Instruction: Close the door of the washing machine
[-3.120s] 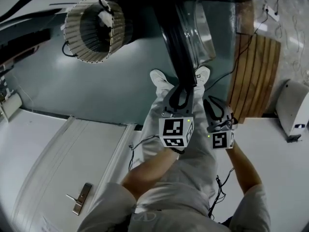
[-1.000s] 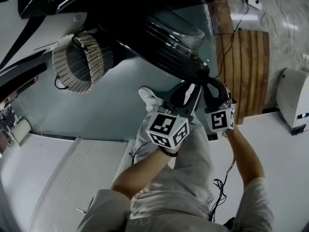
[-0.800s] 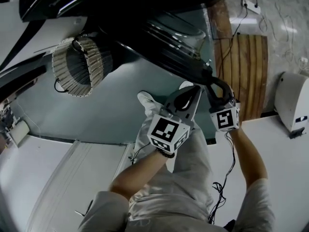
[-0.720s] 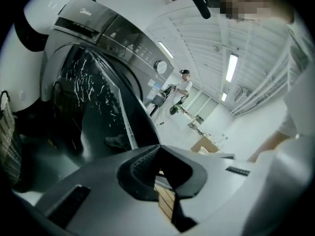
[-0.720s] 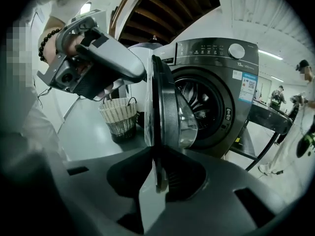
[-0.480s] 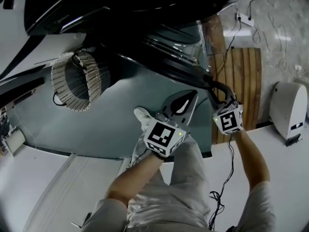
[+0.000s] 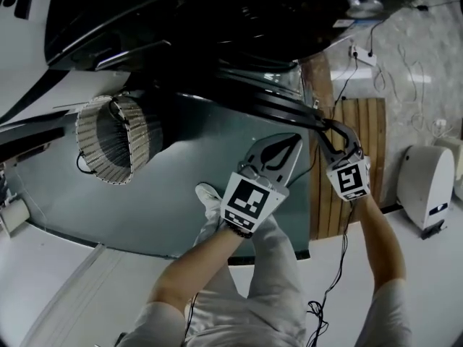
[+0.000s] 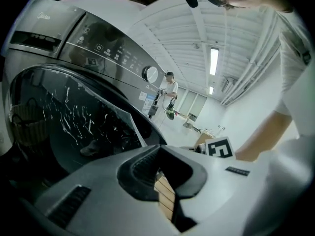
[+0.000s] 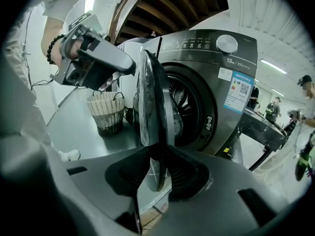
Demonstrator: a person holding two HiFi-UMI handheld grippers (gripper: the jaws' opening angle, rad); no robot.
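The dark washing machine fills the top of the head view, and its round door stands partly open in front of the drum. My right gripper has the door's rim between its jaws. In the right gripper view the pads still lie against that rim while the jaws are opening. My left gripper is shut on nothing, just below the door's edge. In the left gripper view its closed jaws point past the door glass.
A wicker basket stands on the grey floor left of the machine. A wooden slatted board and a white device are at the right. My shoe and a cable lie below. People stand in the background.
Both grippers have moved up the view toward the machine and the door has swung with them. The left jaws went from open to shut and came off the door.
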